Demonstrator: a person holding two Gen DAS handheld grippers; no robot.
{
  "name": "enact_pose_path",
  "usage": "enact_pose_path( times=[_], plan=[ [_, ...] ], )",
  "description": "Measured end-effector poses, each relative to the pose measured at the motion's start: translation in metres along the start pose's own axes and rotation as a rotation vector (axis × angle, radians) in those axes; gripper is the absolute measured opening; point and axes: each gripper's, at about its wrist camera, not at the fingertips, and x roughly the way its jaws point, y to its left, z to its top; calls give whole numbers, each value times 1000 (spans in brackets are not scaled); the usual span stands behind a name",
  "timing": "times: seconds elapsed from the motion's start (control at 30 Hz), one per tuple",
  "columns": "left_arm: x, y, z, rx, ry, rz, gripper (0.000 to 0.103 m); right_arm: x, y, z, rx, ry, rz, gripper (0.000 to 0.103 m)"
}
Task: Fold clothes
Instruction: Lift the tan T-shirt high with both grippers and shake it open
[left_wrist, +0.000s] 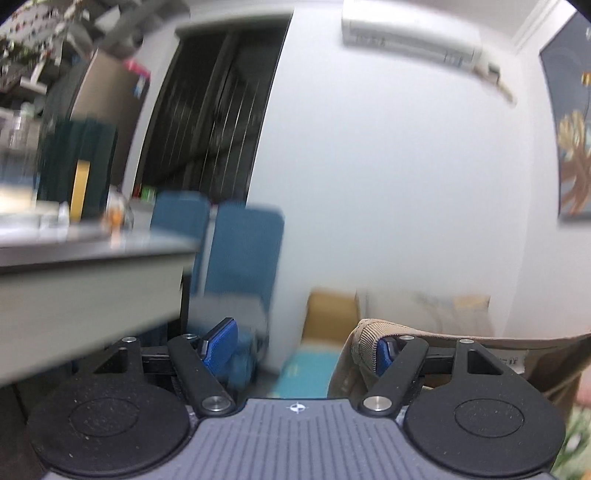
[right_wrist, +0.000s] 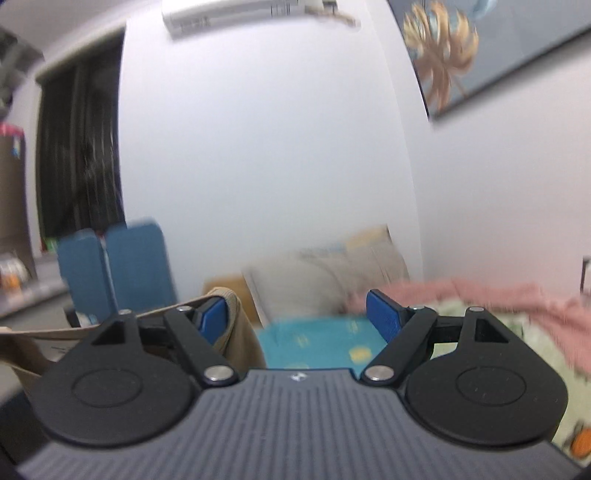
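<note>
Tan ribbed garment (left_wrist: 373, 332) hangs stretched between your wide-open left gripper (left_wrist: 303, 347) and right gripper (right_wrist: 295, 314), hooked over one finger each; no fold made yet, I judge.

On my left gripper (left_wrist: 301, 347) I see a grey ribbed body with a small white crosshair mark at its front edge, two round black discs low in the frame, black link arms with silver screws, and blue textured pads (left_wrist: 221, 345). My right gripper (right_wrist: 299, 319) looks the same: grey ribs, black discs, silver pivots, blue pads (right_wrist: 384, 314).
</note>
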Motion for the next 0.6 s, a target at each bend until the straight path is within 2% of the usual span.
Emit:
enact_pose_path(
  times=[0.13, 0.23, 0.47, 0.6],
  plan=[
    [-36, -4, 68, -6, -85, -36, 75, -40, 10, 67, 20, -76, 44, 81],
    [-78, -7, 110, -3, -147, -56, 75, -77, 15, 109, 17, -133, 70, 81],
    [-183, -13, 184, -35, -236, -125, 76, -194, 16, 177, -26, -279, 84, 81],
    [-224, -21, 219, -53, -255, -153, 78, -233, 9, 202, -40, -307, 80, 81]
  ],
)
